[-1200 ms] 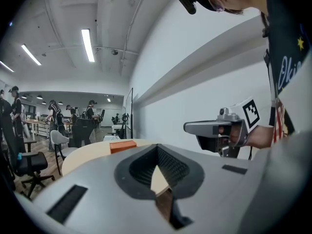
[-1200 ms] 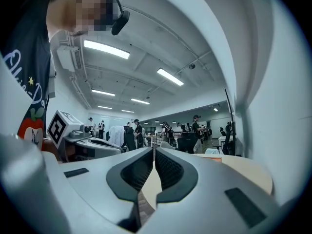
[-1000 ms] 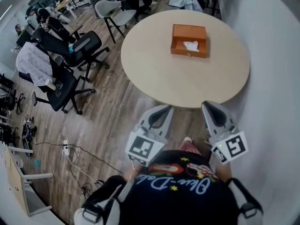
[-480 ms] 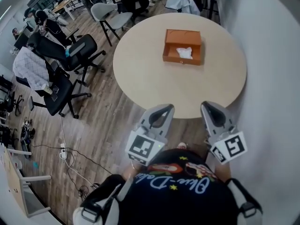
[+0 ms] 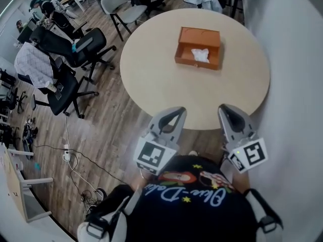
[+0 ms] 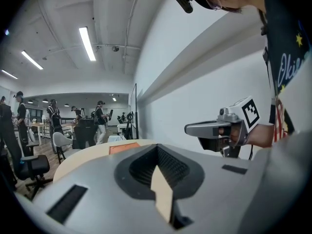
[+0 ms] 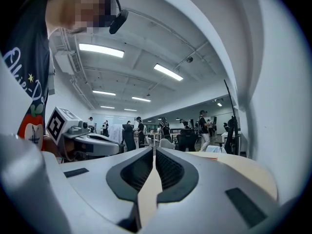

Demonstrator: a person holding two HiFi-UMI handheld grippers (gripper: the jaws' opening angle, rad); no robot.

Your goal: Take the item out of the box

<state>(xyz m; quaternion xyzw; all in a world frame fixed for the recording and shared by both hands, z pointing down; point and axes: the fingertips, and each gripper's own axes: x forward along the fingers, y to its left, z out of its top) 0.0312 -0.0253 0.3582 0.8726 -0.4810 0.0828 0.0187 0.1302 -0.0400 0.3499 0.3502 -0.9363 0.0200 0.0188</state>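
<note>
From the head view, the orange box [image 5: 198, 36] sat on the round table [image 5: 151, 79] past its middle, toward 12 o'clock, its long axis running roughly 9 to 3. The white item [image 5: 200, 55] lay crumpled inside it, against the nearer wall and a little toward the 3 o'clock end.

I held both claws at the table's 6 o'clock edge, well apart from the box. From the left gripper [image 5: 176, 112] the item lay at about 1 o'clock, and from the right gripper [image 5: 226, 109] at about 11. Neither looked clearly nearer, though I judged the right one had the straighter line in.

The left gripper view showed that claw's jaws pressed together with nothing between them, and the box only as a thin orange strip beyond the table rim, its contents hidden. The right gripper view showed its jaws likewise closed and empty, and gave me mostly ceiling, distant people and a slice of tabletop. Only the head view showed the item itself.
</note>
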